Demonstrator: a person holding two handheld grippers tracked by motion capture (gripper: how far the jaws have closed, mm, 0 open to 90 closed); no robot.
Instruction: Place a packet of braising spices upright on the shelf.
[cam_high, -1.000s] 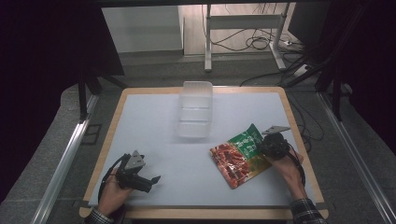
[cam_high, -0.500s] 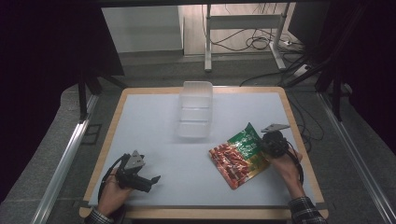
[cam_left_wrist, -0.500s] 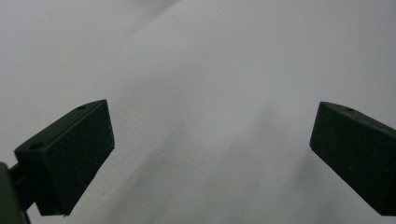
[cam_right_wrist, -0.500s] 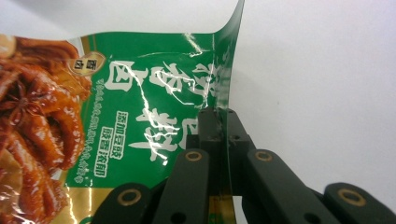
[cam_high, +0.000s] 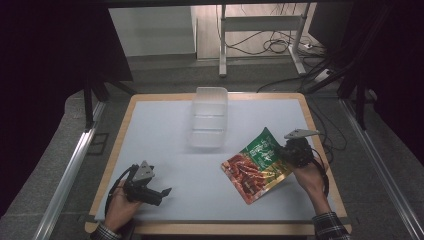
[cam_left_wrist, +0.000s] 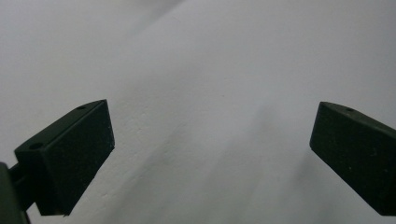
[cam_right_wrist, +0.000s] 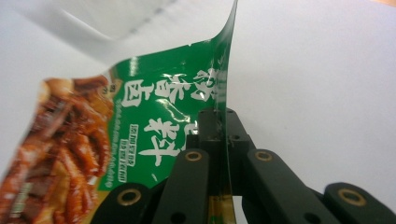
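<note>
A green and red snack packet (cam_high: 256, 165) with white lettering lies at the right of the white table top (cam_high: 165, 130), its right edge raised. My right gripper (cam_high: 289, 152) is shut on that green edge; in the right gripper view the jaws clamp the packet (cam_right_wrist: 154, 126) at the gripper (cam_right_wrist: 219, 123), having just finished closing on it. A clear plastic container (cam_high: 209, 116) stands at the middle back, apart from the packet. My left gripper (cam_high: 164, 192) rests low at the front left, open, with bare table (cam_left_wrist: 210, 93) between its pads (cam_left_wrist: 79, 149).
A wooden rim (cam_high: 320, 150) frames the white top. Metal rails (cam_high: 70, 170) run along both sides of the table. Table legs and cables (cam_high: 270, 45) lie on the floor behind it.
My right gripper has lifted slightly with the packet's green edge, which now tilts up off the table. The left hand has stayed where it was.
</note>
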